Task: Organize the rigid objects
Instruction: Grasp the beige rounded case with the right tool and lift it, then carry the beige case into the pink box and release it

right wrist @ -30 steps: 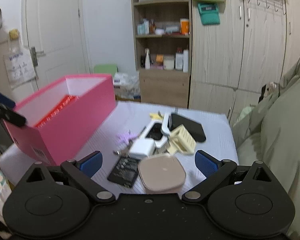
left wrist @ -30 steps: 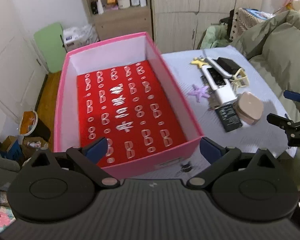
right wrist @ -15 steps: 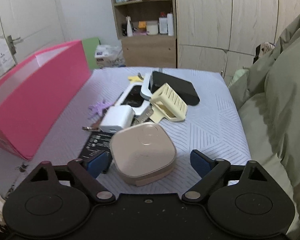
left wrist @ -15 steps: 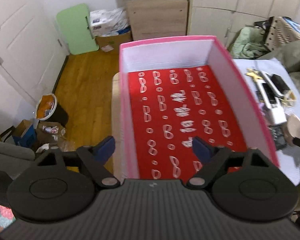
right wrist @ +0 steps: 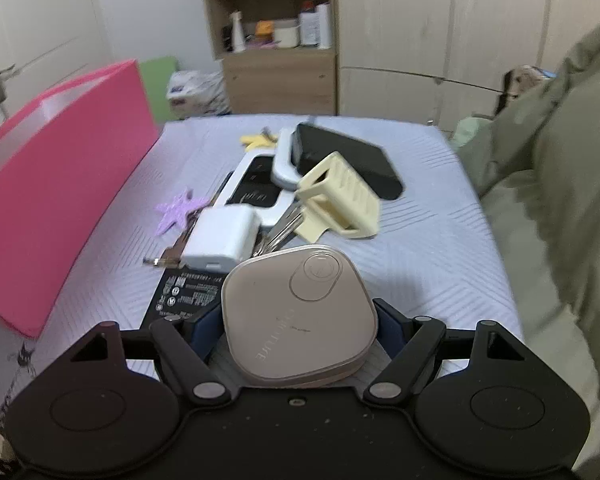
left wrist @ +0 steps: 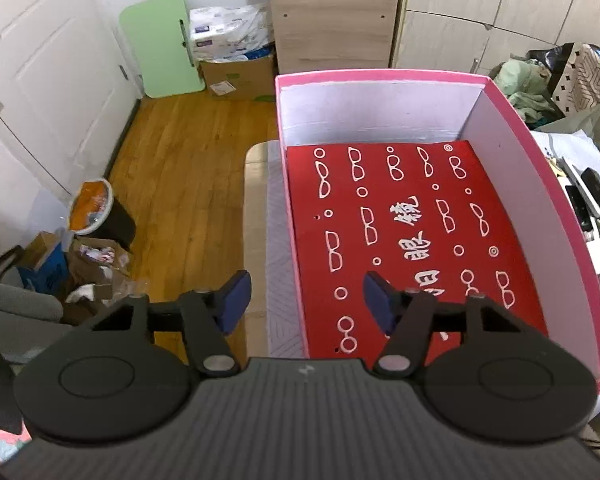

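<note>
I read the right gripper (right wrist: 299,328) as closed on the beige rounded case (right wrist: 298,312): both blue pads press its sides, where half a second ago they stood apart with the case lying between them. The case sits at the near edge of the pale quilted surface (right wrist: 432,240), overlapping the black labelled card (right wrist: 184,294). Behind it, unchanged in layout, lie the white charger block (right wrist: 222,240), the cream slotted holder (right wrist: 342,196), the black flat device (right wrist: 346,158) and the purple star (right wrist: 178,208).

My left gripper (left wrist: 304,300) is spread with nothing between its fingers. It now straddles the left wall of the pink box (left wrist: 540,168), one pad outside and one over the red patterned liner (left wrist: 408,216); the spread has narrowed from the previous frame. The box holds no loose items.
</note>
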The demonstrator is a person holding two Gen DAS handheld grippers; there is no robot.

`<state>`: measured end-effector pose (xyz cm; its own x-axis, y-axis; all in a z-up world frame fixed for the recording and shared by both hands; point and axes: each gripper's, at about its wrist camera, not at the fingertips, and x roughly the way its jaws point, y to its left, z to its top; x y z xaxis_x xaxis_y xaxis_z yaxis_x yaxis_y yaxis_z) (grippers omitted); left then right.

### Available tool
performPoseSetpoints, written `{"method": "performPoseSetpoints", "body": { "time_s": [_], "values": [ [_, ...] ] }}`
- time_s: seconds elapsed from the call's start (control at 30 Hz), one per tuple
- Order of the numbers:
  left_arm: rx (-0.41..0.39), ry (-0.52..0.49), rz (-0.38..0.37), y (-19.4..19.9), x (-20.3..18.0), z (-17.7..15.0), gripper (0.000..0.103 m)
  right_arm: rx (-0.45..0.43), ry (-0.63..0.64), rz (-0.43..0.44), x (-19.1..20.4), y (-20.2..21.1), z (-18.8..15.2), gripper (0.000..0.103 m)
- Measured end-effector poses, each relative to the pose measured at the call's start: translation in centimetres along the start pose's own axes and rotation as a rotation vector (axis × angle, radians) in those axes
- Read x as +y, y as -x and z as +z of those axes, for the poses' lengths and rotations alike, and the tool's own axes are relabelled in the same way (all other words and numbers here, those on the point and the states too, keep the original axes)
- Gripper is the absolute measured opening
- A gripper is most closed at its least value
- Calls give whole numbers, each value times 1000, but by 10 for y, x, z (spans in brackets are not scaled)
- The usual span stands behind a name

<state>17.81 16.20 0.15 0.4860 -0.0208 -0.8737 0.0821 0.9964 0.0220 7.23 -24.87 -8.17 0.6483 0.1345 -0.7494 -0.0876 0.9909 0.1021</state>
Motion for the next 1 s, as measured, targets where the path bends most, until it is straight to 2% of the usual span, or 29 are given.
{"method": "performPoseSetpoints", "body": {
  "time_s": [0.17, 0.23, 0.27, 0.3, 0.33, 0.4, 0.57, 0.67, 0.83, 1.0],
  "values": [
    [-5, -17, -20, -5, 4, 0, 56, -29, 7, -39, 5, 12, 8, 82],
    [4, -26, -10, -8, 6, 0, 50, -46, 21, -45, 11, 17, 13, 82],
    [6, -35, -6, -9, 7, 0, 44, -59, 26, -39, 15, 21, 17, 82],
    [6, -41, -2, -10, 7, 0, 32, -70, 36, -31, 19, 25, 22, 82],
    [7, -49, 4, -11, 8, 0, 26, -83, 57, -25, 25, 30, 28, 82],
    [1, -52, -9, -12, 9, 0, 19, -119, 101, -15, 38, 40, 40, 82],
    [-13, -68, -31, -13, 6, -5, 8, -183, 224, 110, 78, 60, 83, 82],
    [-30, -65, -5, -16, 2, -7, 7, -195, 321, 215, 109, 64, 108, 82],
    [-47, 5, 4, -25, 4, -8, 6, -115, 463, 393, 166, 41, 151, 82],
    [-79, 43, 27, -25, 2, -13, 5, 9, 523, 444, 209, -9, 182, 82]
  ]
}}
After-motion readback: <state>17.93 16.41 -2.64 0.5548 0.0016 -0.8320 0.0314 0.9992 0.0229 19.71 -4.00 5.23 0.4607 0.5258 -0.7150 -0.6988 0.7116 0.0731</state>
